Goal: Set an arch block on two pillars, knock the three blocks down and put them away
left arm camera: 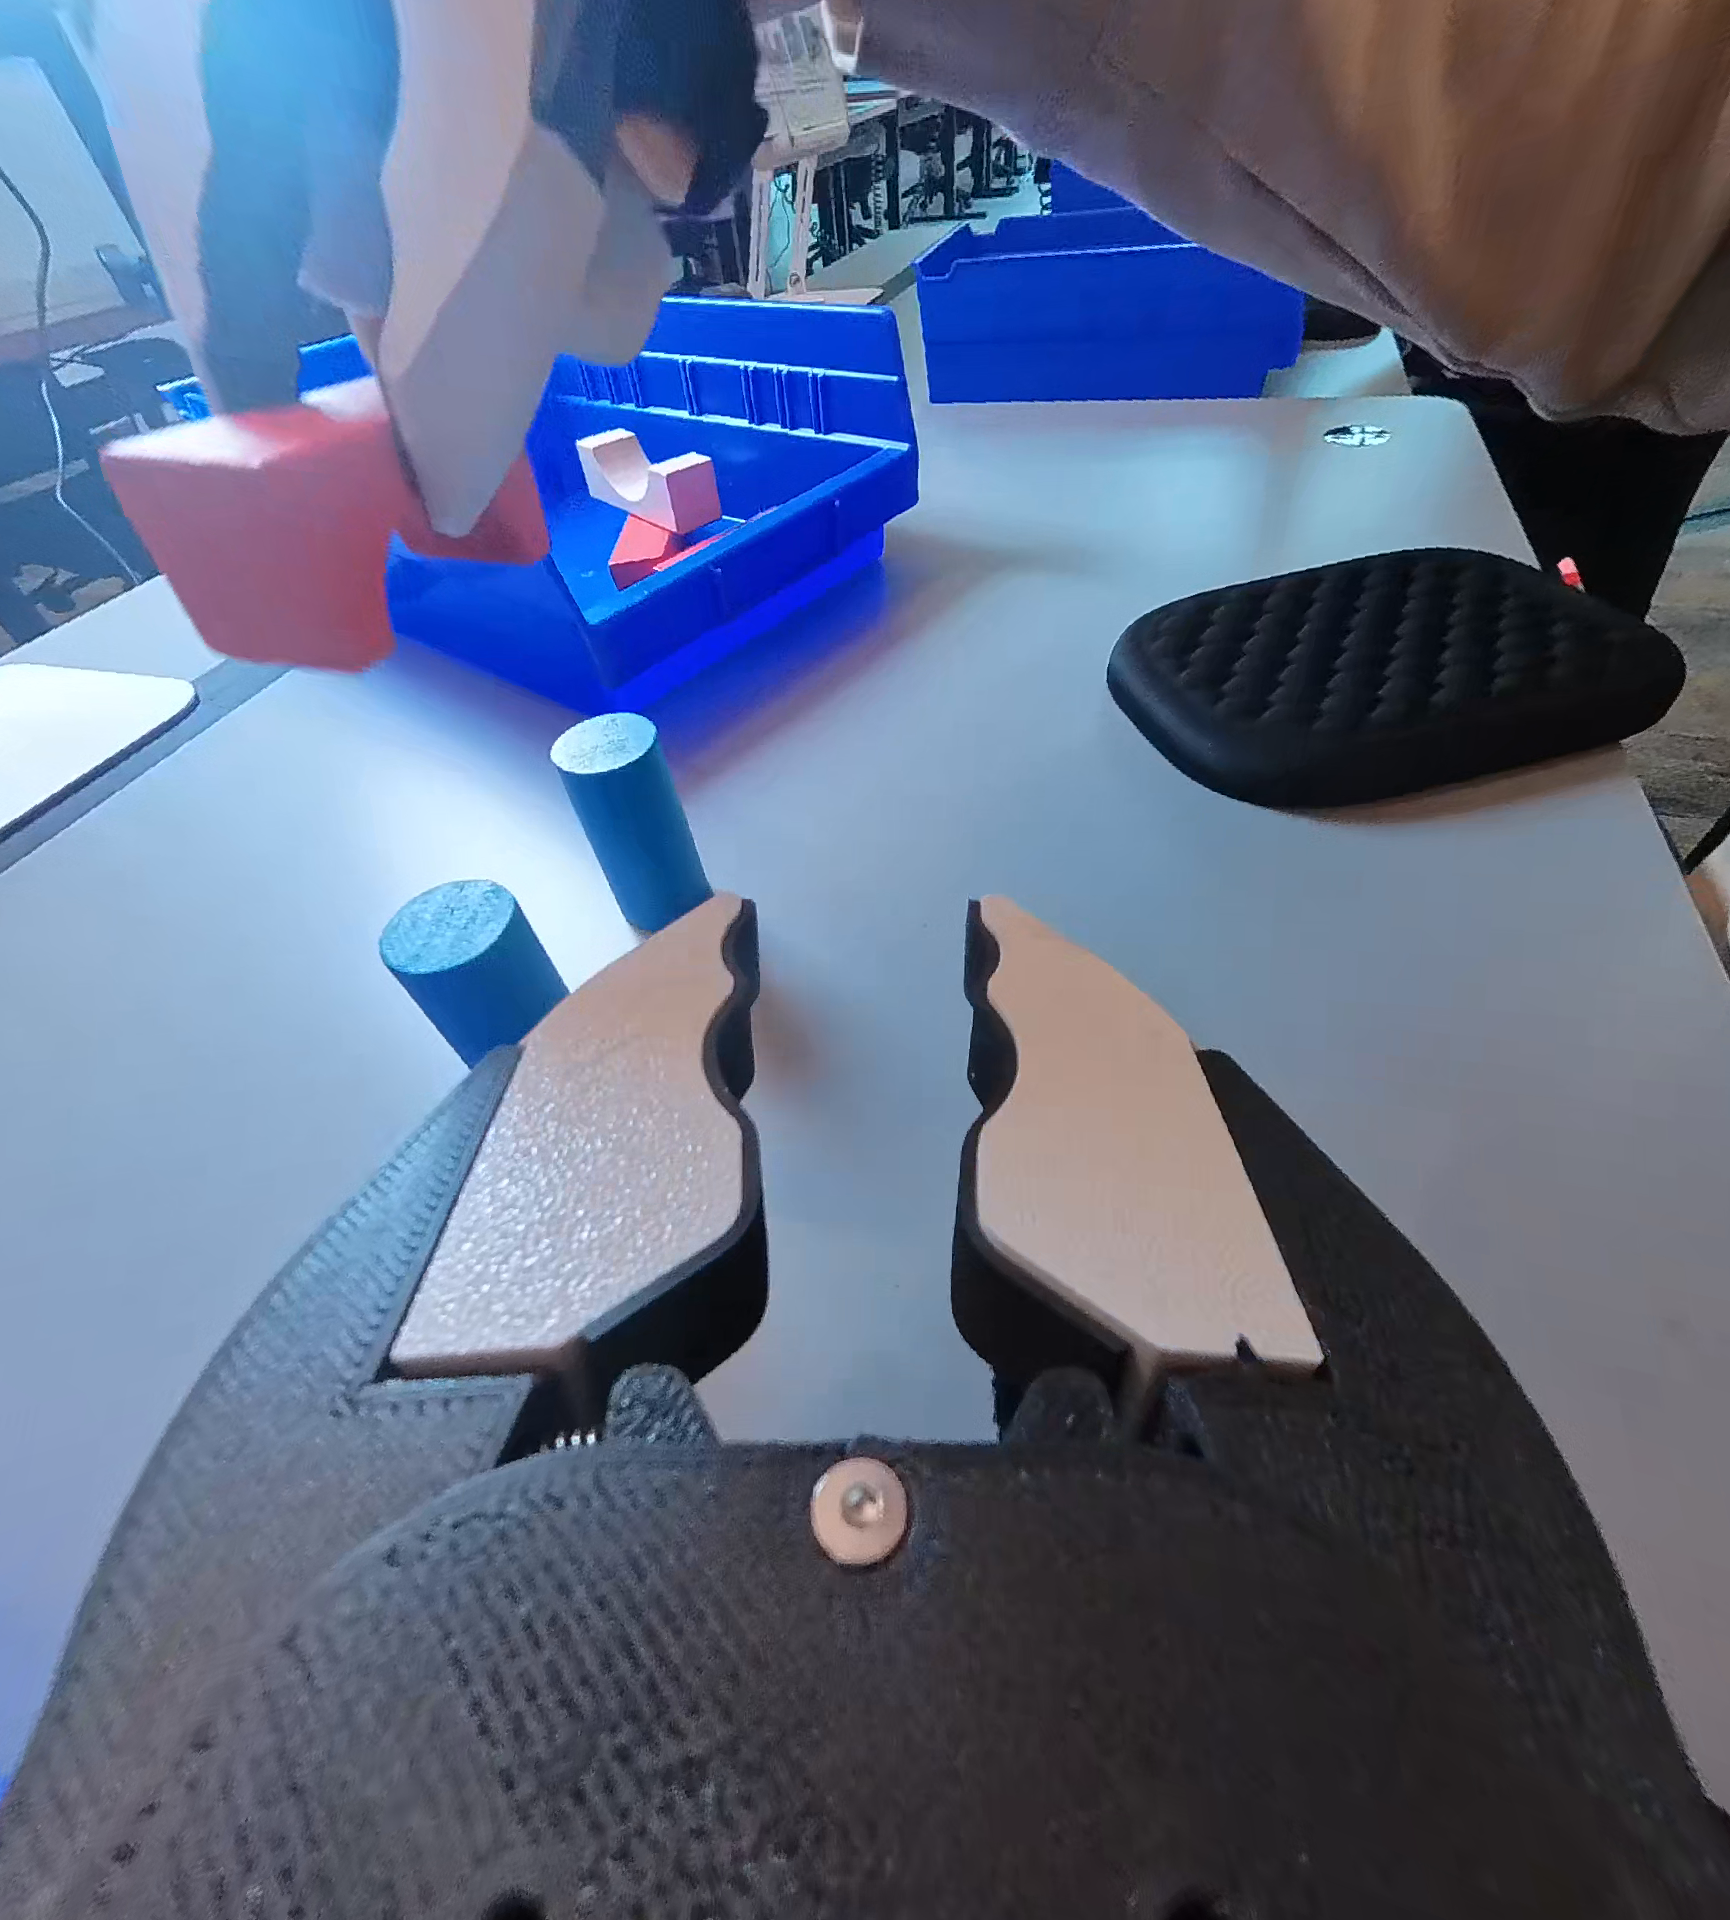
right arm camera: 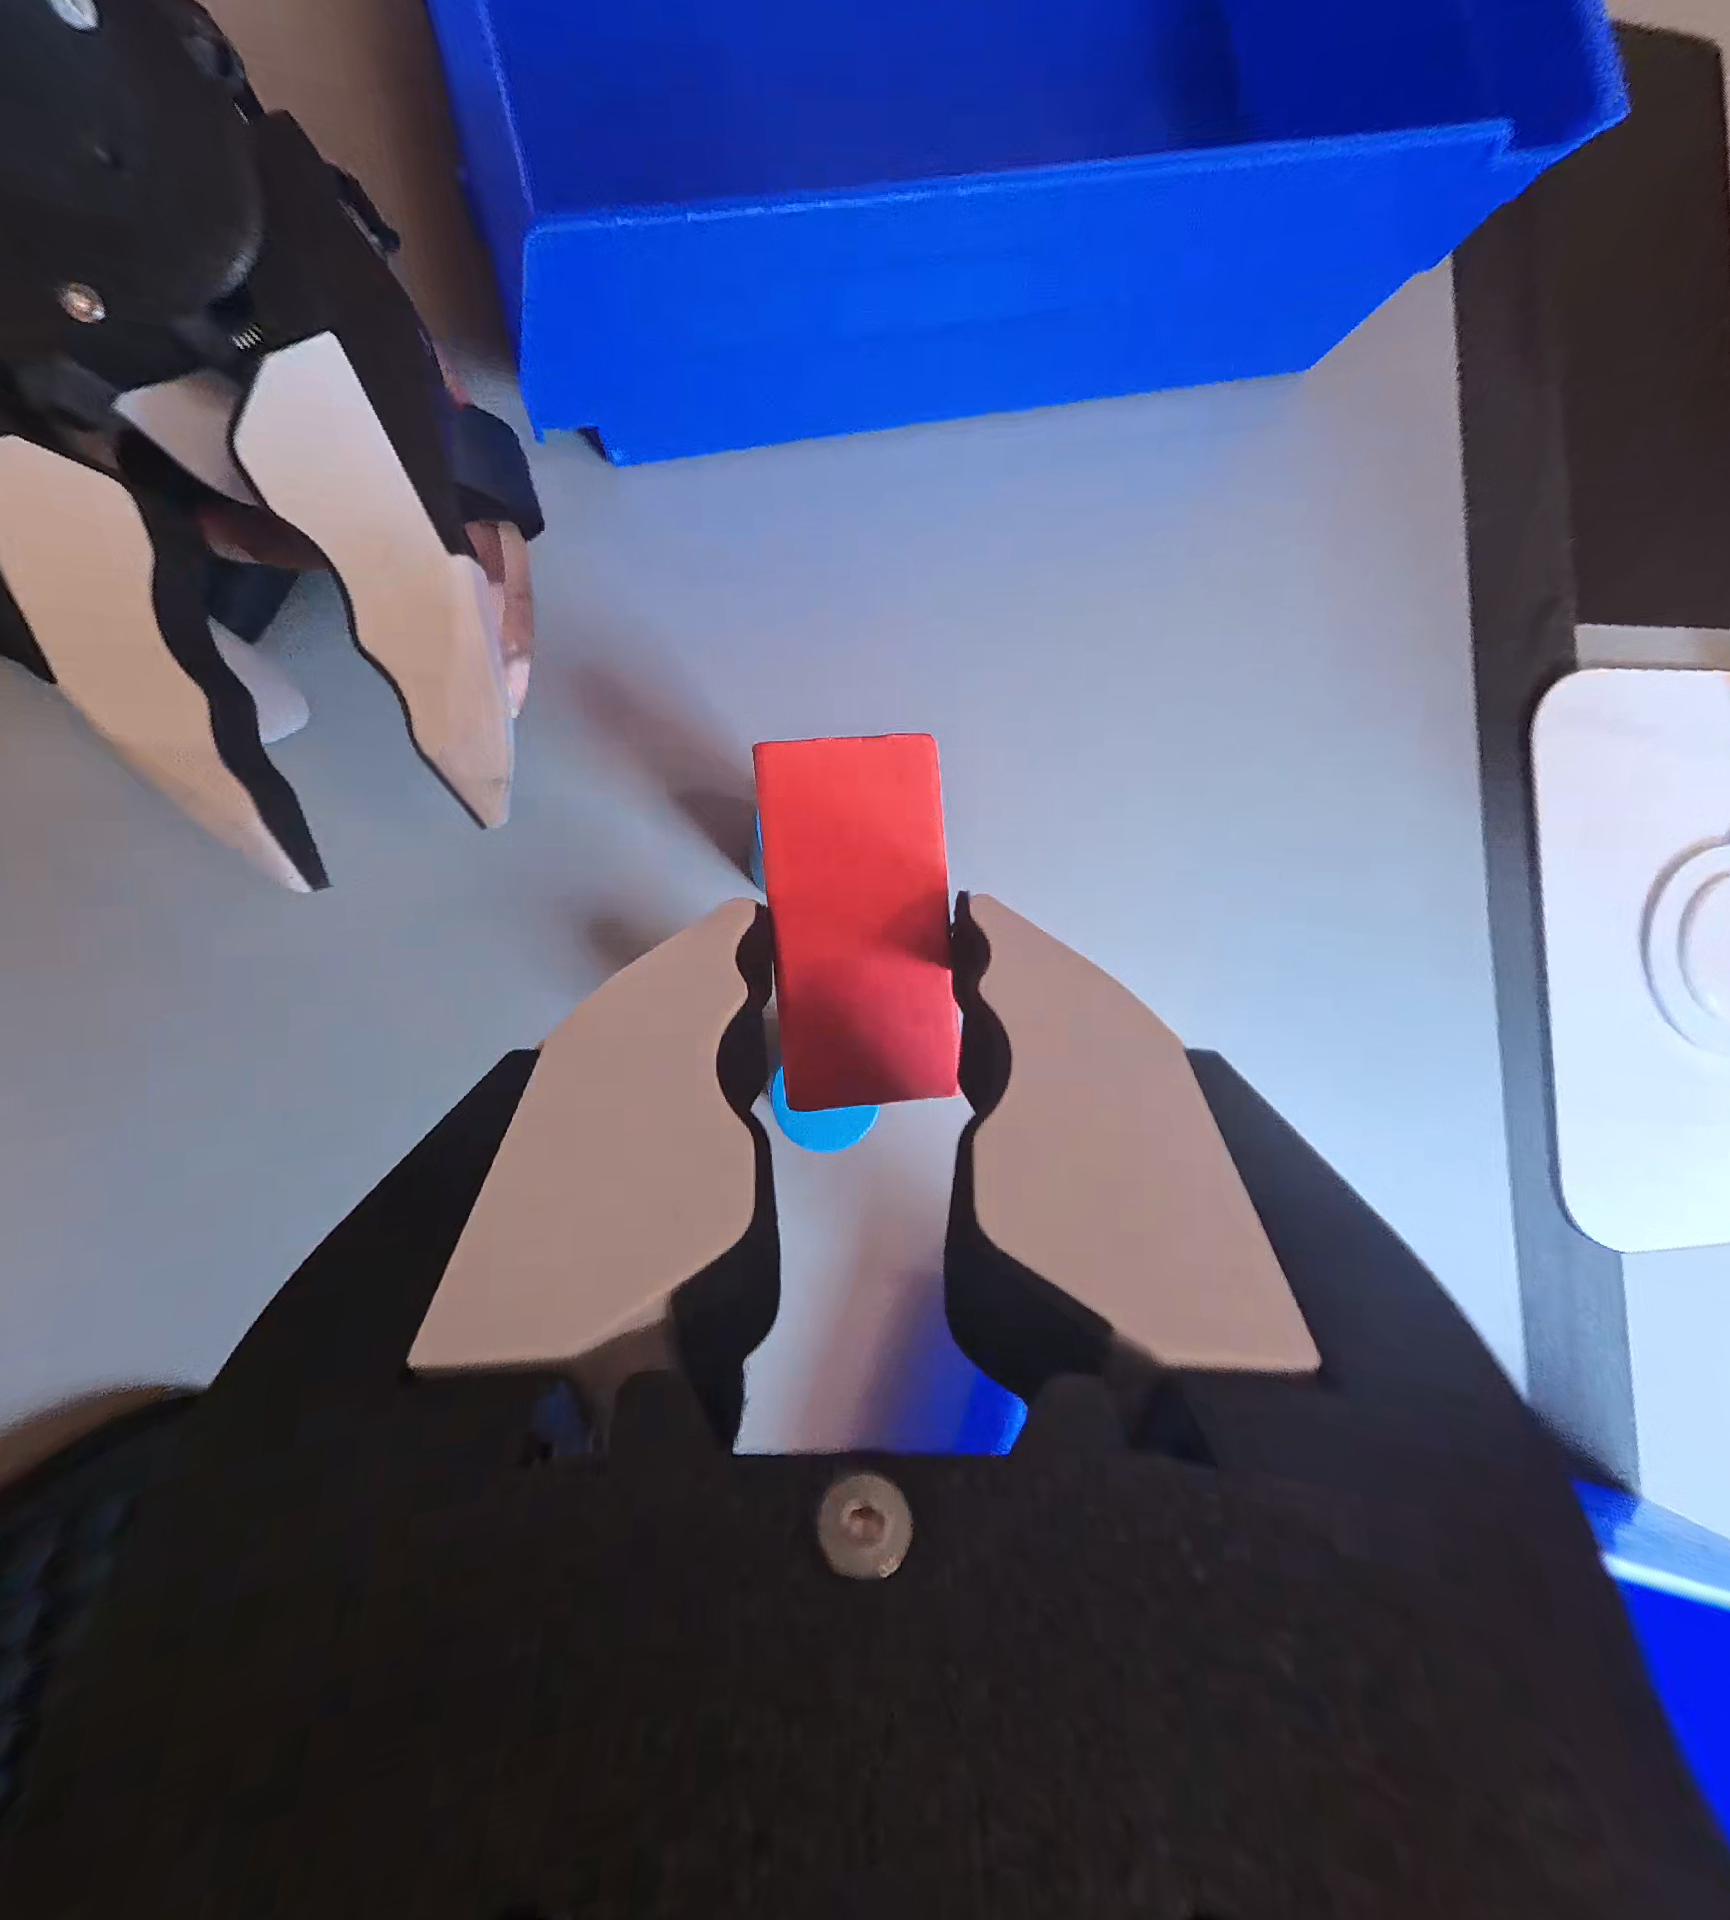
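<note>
Gripping the red arch (right arm camera: 856, 925) by its long sides, the right claw (right arm camera: 861, 914) is carrying it flat side up, directly over the two blue pillars (left arm camera: 632, 821), so the block can come down level on both at once. In the right wrist view only slivers of blue are peeking out under the arch, which suggests it is lining up well; in the left wrist view the arch (left arm camera: 269, 520) is hanging clear above the pillars, not yet touching them. Both pillars are standing upright on the bench (left arm camera: 1048, 831), a little apart, leaving a gap for the arch to span

The left claw (left arm camera: 861, 935) is hanging released beside the pillars, holding nothing, probably waiting to steady a pillar or to do the knocking later. The blue bin (left arm camera: 736, 540) is sitting just behind, already holding a few other blocks, close enough for putting the three away. A black pad (left arm camera: 1391, 675) is lying off to the side
</note>
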Motion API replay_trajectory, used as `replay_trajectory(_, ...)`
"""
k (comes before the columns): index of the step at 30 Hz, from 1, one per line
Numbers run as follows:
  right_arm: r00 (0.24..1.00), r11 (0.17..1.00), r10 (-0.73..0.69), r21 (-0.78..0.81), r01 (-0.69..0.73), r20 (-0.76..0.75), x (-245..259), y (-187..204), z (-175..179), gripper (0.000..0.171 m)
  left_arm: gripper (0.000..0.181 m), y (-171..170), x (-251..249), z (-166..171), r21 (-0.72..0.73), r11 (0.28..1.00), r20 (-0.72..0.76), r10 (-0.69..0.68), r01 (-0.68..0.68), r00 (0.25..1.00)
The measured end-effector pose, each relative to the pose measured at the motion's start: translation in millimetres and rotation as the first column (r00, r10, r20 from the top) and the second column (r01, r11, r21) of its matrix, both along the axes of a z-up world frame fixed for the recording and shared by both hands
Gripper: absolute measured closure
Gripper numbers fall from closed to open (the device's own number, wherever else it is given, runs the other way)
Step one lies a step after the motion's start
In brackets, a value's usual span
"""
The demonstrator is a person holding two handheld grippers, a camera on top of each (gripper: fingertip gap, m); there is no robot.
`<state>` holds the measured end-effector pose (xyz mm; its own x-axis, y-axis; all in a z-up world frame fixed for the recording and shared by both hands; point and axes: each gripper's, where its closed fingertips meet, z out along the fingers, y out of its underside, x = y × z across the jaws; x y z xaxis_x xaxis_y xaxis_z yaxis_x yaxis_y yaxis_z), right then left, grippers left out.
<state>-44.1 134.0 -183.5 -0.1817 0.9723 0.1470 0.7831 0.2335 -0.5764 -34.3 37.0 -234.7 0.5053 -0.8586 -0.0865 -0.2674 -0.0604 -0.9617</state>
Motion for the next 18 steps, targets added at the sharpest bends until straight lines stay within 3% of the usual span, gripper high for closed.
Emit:
replay_trajectory(7, 0.997, 0.998, -0.031, -0.044, 0.034, 0.068, -1, 4, -34, 0.138, 0.144, -1, 1, -5, -0.014, 1.0, -0.013, -0.008, 0.008, 1.0)
replay_trajectory(18, 0.995, 0.997, -0.055, -0.053, 0.06, 0.078, 5, 6, -44, 0.138, 0.145, -1, 3, -10, -0.024, 1.0, -0.032, -0.016, 0.015, 0.999)
